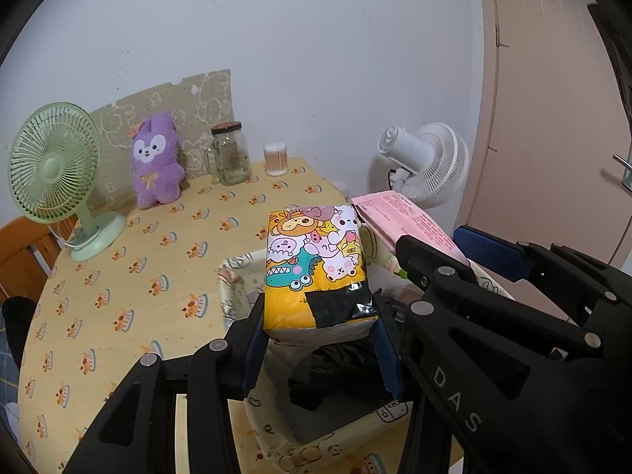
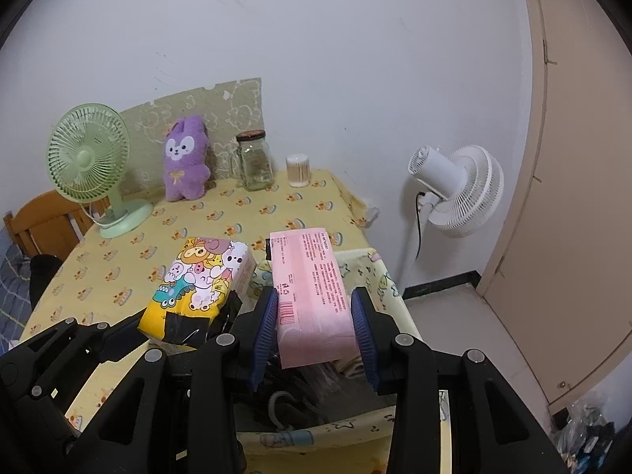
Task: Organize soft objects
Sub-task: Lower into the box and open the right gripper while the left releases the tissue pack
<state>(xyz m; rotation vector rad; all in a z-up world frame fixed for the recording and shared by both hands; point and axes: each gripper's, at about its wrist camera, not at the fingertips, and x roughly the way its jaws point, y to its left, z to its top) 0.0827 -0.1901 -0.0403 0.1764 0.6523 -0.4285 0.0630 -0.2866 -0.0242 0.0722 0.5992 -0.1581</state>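
Note:
My left gripper is shut on a yellow cartoon-printed tissue pack, held above a fabric storage basket with dark cloth inside. In the right wrist view, my right gripper is shut on a pink tissue pack over the same basket. The yellow pack sits just left of the pink one, and the pink pack shows to the right in the left wrist view. A purple plush bunny leans against the wall at the table's back.
On the yellow tablecloth stand a green desk fan, a glass jar and a cotton-swab tub. A white floor fan stands right of the table. A wooden chair is at the left, a door on the right.

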